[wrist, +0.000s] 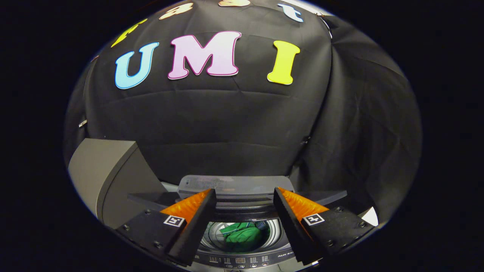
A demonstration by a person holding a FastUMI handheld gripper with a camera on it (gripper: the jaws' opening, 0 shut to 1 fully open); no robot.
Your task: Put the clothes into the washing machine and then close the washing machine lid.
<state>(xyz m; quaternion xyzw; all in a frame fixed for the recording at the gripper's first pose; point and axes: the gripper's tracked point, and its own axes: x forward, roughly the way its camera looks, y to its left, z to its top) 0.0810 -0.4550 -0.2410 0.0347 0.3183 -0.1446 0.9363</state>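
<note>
Gripper view looks down past the claw [245, 194], whose two wedge-shaped fingers stand spread apart and hold nothing. Between them and below lies the washing machine [242, 260], its round ribbed metal drum open, with the clothes [242, 236] — a soft, crumpled green bundle — already resting inside. The lid [236, 187], a smooth translucent grey panel, stands raised just beyond the fingertips, its long edge running crosswise to the fingers. Closing it likely means reaching up and over that top edge — then drawing it forward and down. A grey box-like cabinet [102, 173] stands off to the left.
</note>
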